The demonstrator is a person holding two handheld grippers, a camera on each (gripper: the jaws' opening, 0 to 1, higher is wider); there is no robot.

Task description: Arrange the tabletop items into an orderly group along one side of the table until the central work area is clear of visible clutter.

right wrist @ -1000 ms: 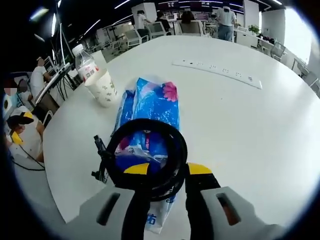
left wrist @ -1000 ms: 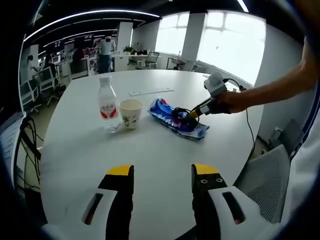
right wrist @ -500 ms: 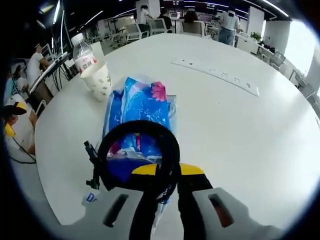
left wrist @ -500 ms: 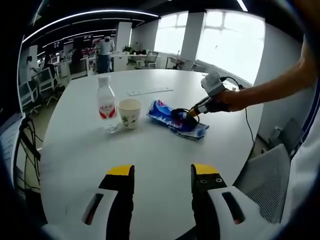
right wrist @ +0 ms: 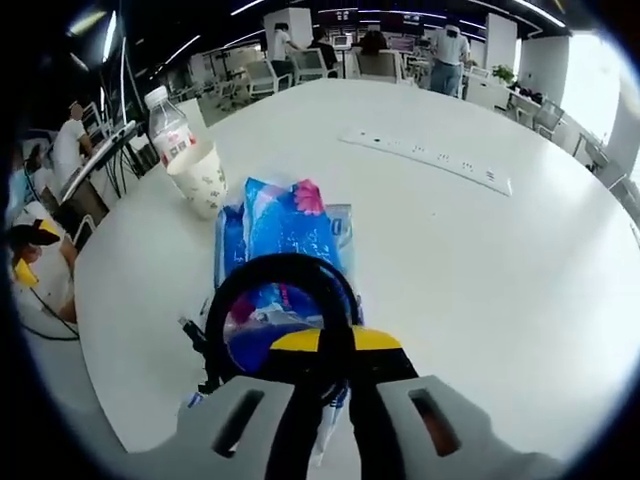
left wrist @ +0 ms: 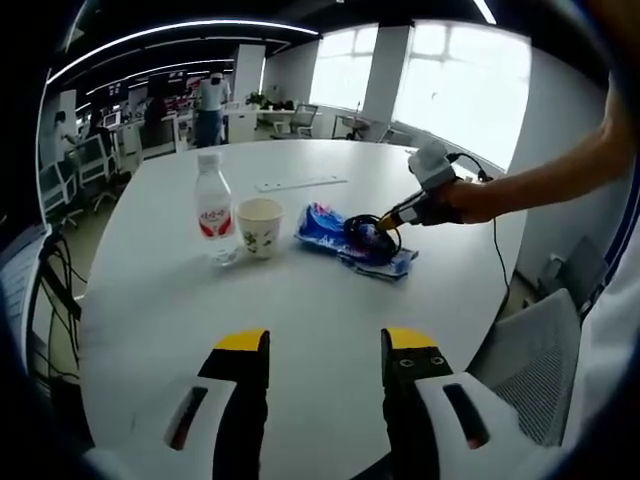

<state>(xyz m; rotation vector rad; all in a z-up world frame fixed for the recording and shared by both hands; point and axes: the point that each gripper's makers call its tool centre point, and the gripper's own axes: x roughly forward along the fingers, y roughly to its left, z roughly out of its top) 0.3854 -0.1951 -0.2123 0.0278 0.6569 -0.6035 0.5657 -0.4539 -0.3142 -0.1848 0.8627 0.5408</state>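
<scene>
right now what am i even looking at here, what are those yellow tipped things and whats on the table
Those are handheld two-jaw grippers, one in each of a person's hands, each carrying its own fisheye camera. The left gripper view looks along the left gripper, whose jaws stand open and empty over the white table. The right gripper view rides on the right gripper, shut on a black cable coil that sits over a blue plastic pack. A water bottle, a paper cup and a white power strip also lie on the table.
</scene>
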